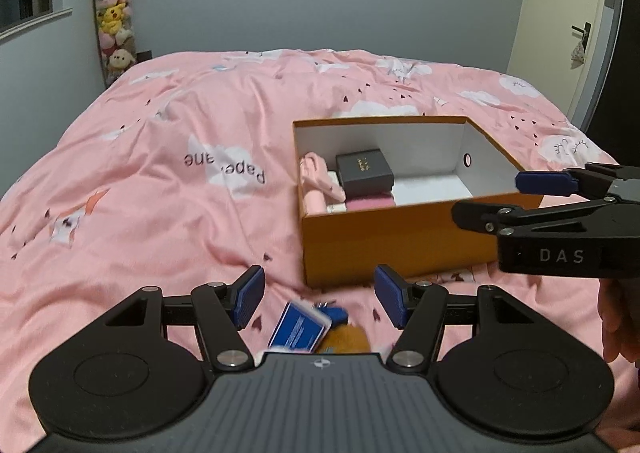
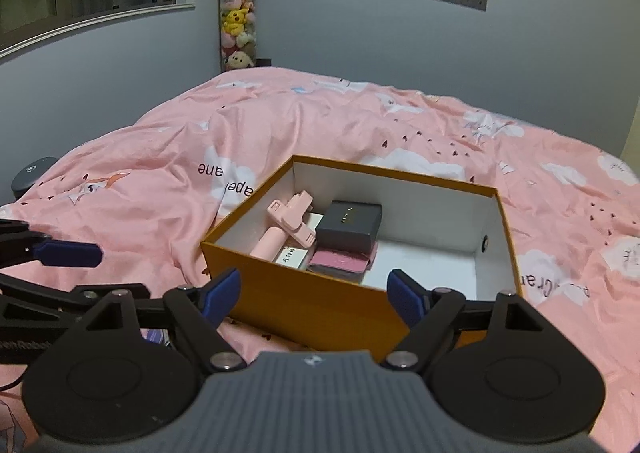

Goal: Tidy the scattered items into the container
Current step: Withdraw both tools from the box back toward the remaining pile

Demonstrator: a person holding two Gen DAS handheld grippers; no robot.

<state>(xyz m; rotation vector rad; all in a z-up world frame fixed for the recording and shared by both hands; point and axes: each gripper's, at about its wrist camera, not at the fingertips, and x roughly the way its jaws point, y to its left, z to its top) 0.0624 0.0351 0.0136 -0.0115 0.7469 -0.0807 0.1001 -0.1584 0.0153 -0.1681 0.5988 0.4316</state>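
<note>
Tidying is part done: the orange cardboard box (image 2: 304,305) sits open on the pink bed cover (image 1: 160,125), right of centre in the left wrist view. Inside, at its left end, lie a pink folding handle (image 2: 286,227), a dark grey gift box (image 2: 350,225), a pink wallet (image 2: 342,259) and a white card (image 2: 292,255).

Remaining items lie at lower centre of the left wrist view, near the box: a blue-and-white card pack (image 1: 300,327), touching a brown soft item (image 1: 346,337) and a small blue object (image 1: 334,311), both blurred.

Left gripper (image 1: 320,297): fingers spread wide, empty, above the pack. Right gripper (image 2: 316,297): fingers spread wide, empty, before the box's near wall.

Handling estimate: the pack appears light, stiff and smooth, so it may slip. Grip across its two long edges at mid-length. The brown item looks soft and should compress; pinch its bulk.
</note>
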